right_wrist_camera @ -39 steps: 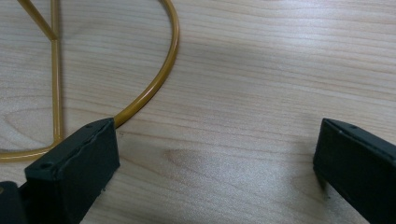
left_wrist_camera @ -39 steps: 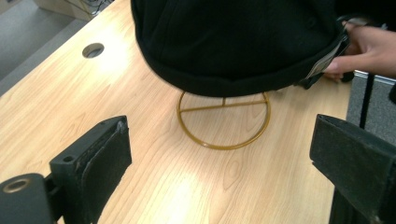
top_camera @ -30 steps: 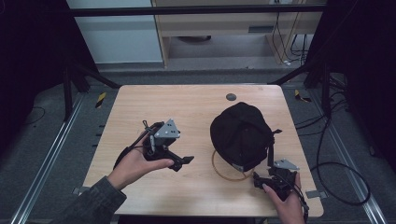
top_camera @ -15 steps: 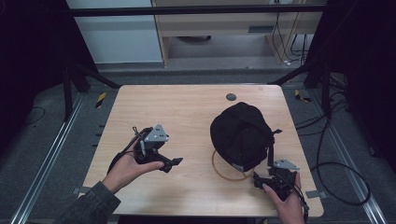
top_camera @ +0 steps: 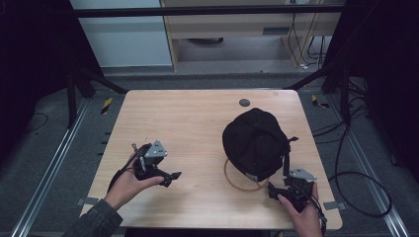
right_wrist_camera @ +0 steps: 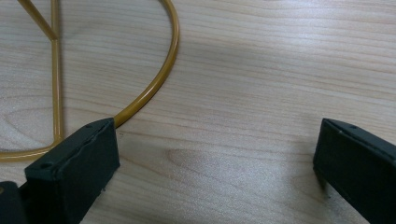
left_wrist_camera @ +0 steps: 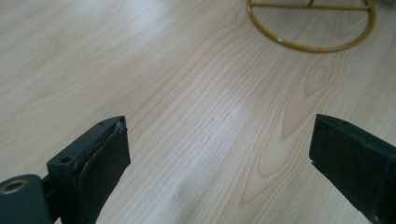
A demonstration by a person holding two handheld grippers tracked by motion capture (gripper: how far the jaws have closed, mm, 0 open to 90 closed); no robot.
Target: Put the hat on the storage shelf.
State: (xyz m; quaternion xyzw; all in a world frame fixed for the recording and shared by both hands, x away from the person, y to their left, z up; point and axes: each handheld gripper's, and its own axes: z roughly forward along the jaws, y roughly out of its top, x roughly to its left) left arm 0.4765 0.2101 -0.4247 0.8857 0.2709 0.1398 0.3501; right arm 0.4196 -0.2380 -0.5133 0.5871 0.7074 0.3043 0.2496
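A black cap (top_camera: 256, 142) sits on a gold wire stand whose ring base (top_camera: 241, 184) lies on the wooden table (top_camera: 188, 123), right of centre. My left gripper (top_camera: 171, 177) hovers near the table's front left, well apart from the cap, jaws pointing right. It is open with nothing between its jaws (left_wrist_camera: 217, 135), and the gold ring (left_wrist_camera: 312, 47) lies ahead of it. My right gripper (top_camera: 273, 189) is low at the front right, just beside the ring. It is open and empty (right_wrist_camera: 217, 144), its left pad (right_wrist_camera: 77, 163) close to the gold ring (right_wrist_camera: 156, 86).
A small dark round disc (top_camera: 244, 102) lies on the table behind the cap. Bare wood spans the table's left and middle. Black cables (top_camera: 356, 187) trail on the floor to the right, past the table edge. Metal rails (top_camera: 54, 163) run along the left.
My left gripper has drawn back to the left and toward the front edge, away from the cap. The right gripper and the cap have stayed put.
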